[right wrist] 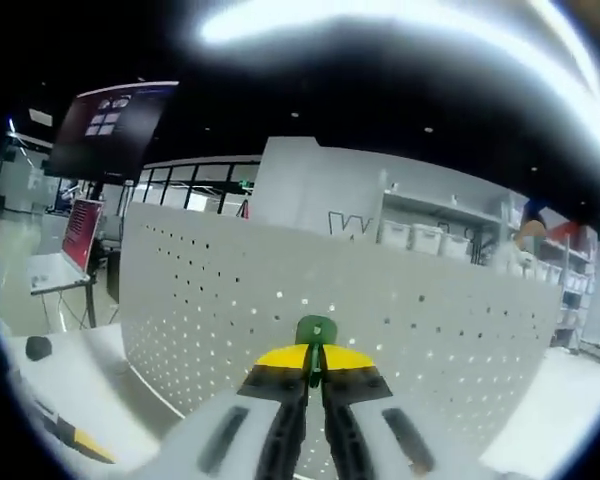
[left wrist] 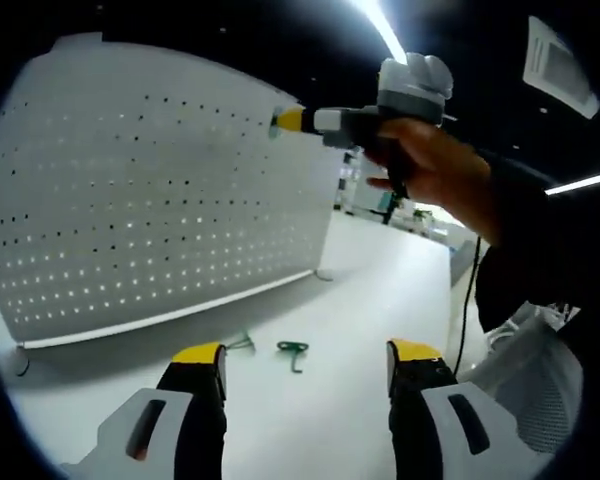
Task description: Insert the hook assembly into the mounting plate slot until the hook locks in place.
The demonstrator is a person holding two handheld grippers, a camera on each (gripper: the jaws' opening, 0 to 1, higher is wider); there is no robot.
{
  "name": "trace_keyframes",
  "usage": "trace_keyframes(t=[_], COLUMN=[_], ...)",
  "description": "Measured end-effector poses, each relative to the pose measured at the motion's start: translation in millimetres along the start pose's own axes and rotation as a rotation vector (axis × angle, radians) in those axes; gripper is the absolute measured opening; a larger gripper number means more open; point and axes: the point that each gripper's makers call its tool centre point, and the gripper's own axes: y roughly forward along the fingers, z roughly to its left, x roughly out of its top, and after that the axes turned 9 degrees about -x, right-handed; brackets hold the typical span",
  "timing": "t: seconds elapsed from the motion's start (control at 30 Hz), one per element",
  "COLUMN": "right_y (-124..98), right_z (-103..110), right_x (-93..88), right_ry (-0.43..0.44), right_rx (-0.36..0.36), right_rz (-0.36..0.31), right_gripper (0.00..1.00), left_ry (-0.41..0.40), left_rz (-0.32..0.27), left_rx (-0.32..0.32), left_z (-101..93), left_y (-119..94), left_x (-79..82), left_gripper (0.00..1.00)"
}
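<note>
Left tool (left wrist: 305, 365) hangs open above the worktop (left wrist: 380, 300), where a spare green hook (left wrist: 293, 351) lies just before the pegboard (left wrist: 130, 200). Right tool (right wrist: 315, 365) is clamped on a green hook (right wrist: 316, 329) held at the pegboard's face. Risk: a tilted hook misses its holes and fails to lock.

A small green hook (right wrist: 316, 329) is pinched at the tips of the right hand-held gripper (right wrist: 315, 362) close against the upright white perforated board (right wrist: 410, 310), while two more green hooks (left wrist: 293, 350) are seen lying on the white surface (left wrist: 380, 290) before the board.
</note>
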Motion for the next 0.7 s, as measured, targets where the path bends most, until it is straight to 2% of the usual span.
trace_keyframes(t=[0.3,0.7], right_y=[21.0,38.1], right_z=[-15.2,-22.1], right_x=[7.1,9.7], right_ry=[-0.011,-0.019], right_rx=[-0.046,-0.086], right_rz=[-0.024,-0.031], right_gripper=[0.01,0.01], left_ry=[-0.014,-0.025], left_rz=[0.003,0.020], left_rx=[0.006,0.008], left_z=[4.2,6.4], left_y=[-0.6,0.3], left_x=[-2.6,-8.5], left_gripper=[0.66,0.65])
